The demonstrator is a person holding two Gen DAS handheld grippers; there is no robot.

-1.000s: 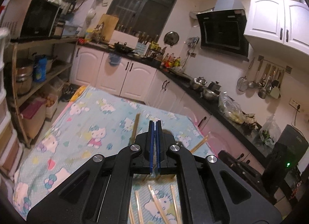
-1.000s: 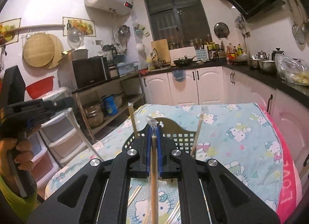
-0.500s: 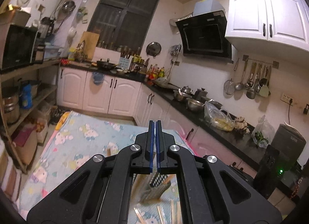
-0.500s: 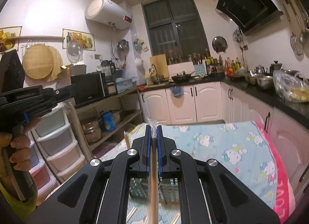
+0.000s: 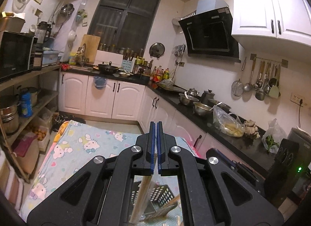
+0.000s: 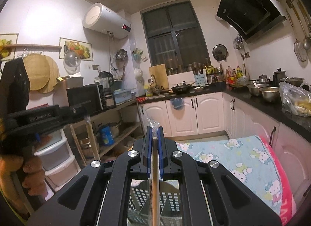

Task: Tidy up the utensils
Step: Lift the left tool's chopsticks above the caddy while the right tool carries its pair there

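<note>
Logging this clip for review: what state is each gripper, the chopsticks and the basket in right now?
left gripper: shut on wrapped chopsticks, which hang down.
right gripper: shut on wrapped chopstick, plastic tip poking past the jaws.
black basket: under both grippers, on the cartoon-print cloth.

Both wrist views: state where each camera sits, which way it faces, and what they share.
Left wrist: on the left claw, facing the corner counter and black range hood; shut on wrapped wooden chopsticks.
Right wrist: on the right claw, facing the window; shut on a wrapped chopstick; a hand shows.
Shared: dark perforated plastic basket, cartoon-cat tablecloth, window, white cabinets.
</note>
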